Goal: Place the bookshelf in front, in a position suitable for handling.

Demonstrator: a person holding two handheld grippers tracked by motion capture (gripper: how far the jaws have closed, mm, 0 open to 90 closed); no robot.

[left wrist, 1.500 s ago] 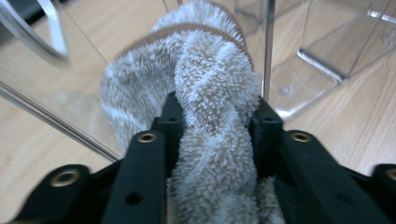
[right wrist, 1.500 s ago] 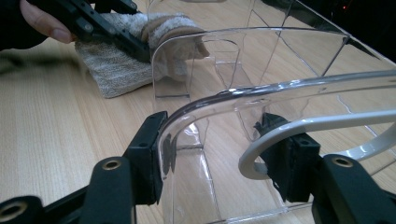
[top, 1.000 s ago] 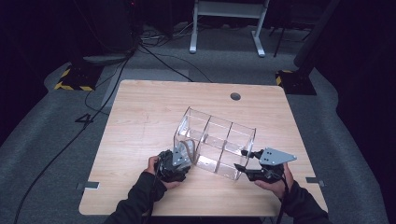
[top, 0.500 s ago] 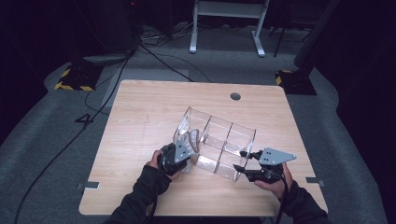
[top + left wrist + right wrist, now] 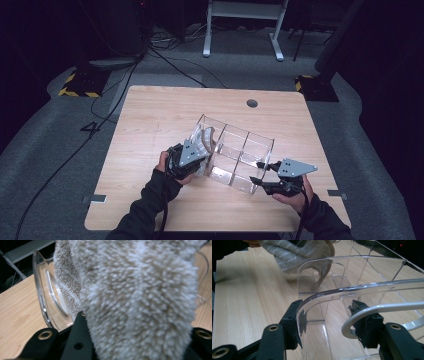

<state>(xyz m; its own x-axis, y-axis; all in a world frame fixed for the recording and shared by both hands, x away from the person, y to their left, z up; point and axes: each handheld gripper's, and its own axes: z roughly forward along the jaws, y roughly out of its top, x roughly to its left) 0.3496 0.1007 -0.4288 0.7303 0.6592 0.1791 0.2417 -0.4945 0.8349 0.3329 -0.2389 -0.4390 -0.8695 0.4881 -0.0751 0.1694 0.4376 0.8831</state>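
A clear plastic organizer (image 5: 246, 132) with several compartments lies askew on the wooden table (image 5: 150, 115). My left gripper (image 5: 192, 157) is at its left end, shut on a grey fuzzy sock (image 5: 206, 137) and holding it up over the left compartment. In the left gripper view the sock (image 5: 137, 290) hangs between the jaws of the left gripper (image 5: 140, 340), with the clear wall (image 5: 41, 290) behind it. My right gripper (image 5: 256, 171) is at the organizer's near right corner. In the right gripper view the right gripper (image 5: 328, 320) is shut across the curved corner of the organizer (image 5: 352, 287), with the sock (image 5: 294, 252) beyond it.
A round cable hole (image 5: 252, 103) sits near the table's far edge. Bare wood spreads left of and behind the organizer. On the floor beyond are cables, a white stand (image 5: 242, 30) and yellow-black striped blocks (image 5: 77, 87).
My left gripper has closed on the sock and lifted it out of the left compartment. The right gripper and the organizer have stayed in place.
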